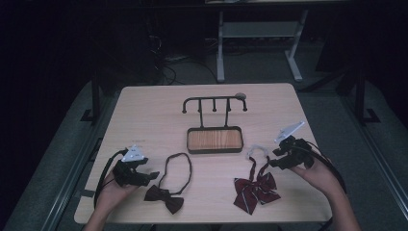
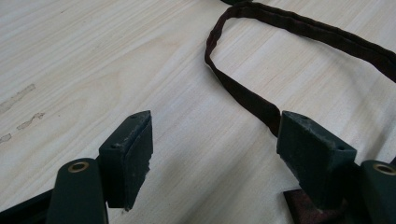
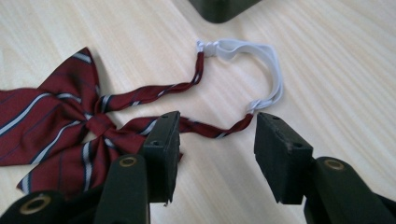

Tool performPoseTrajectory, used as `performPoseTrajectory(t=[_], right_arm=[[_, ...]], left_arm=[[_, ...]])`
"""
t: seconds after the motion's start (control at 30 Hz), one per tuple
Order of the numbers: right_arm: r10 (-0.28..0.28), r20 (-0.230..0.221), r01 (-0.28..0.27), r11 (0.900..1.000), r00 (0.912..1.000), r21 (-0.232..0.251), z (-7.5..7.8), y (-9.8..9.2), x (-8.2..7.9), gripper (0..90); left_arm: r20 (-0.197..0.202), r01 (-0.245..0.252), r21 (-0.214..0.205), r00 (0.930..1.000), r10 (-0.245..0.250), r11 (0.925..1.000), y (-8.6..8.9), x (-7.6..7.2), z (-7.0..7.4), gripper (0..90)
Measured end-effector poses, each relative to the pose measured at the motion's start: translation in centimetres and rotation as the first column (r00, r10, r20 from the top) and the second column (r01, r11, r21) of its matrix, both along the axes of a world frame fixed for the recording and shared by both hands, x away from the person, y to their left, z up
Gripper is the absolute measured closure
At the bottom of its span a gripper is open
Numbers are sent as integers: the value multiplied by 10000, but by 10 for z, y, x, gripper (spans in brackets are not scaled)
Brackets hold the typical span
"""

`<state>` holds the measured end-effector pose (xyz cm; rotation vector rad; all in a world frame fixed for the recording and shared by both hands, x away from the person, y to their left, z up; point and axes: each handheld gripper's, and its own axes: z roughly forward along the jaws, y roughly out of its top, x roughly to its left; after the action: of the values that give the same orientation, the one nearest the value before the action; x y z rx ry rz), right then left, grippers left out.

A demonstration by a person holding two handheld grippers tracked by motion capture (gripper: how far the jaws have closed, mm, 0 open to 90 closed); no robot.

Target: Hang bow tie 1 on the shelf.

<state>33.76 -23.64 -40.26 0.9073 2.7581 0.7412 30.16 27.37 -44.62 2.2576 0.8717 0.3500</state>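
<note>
1. Right gripper [image 3: 212,154], lower centre — jaws apart, straddling the striped bow tie [image 3: 70,135]'s neck strap, lined up to pinch it.
2. Left gripper [image 2: 215,154] — jaws wide apart, empty, beside the dark bow tie [image 1: 164,197]'s loop at lower left.

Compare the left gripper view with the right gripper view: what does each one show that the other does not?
Left gripper view alone: the dark strap of the brown bow tie, looping past the open jaws. Right gripper view alone: the striped red bow tie, its white elastic band and a corner of the rack base. Both share the pale wooden table and a pair of black jaws standing apart.
</note>
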Motion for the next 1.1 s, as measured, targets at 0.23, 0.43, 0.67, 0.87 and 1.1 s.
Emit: performPoseTrajectory(t=[0.23,0.43,0.67,0.87,1.1], right_arm=[[44,-236,-50,9996,9997,-285,1,7,13,514],[-1,-387,-18,9987,9993,-503,-2,11,21,534],[-310,-851,230,9954,9959,-929,-14,13,33,596],[-504,-1175,383,9939,9918,-1033,-21,14,39,641],[-809,-1400,628,9896,9868,-1292,-26,16,43,640]], left_arm=[[-25,21,36,10000,-21,10000,0,0,0,273],[8,95,94,10000,-95,9999,0,0,0,273],[-35,129,147,9999,-128,9998,-1,0,1,273],[-11,122,108,9999,-122,9999,-2,0,1,273],[-17,134,142,9999,-134,9998,-2,-1,1,273]])
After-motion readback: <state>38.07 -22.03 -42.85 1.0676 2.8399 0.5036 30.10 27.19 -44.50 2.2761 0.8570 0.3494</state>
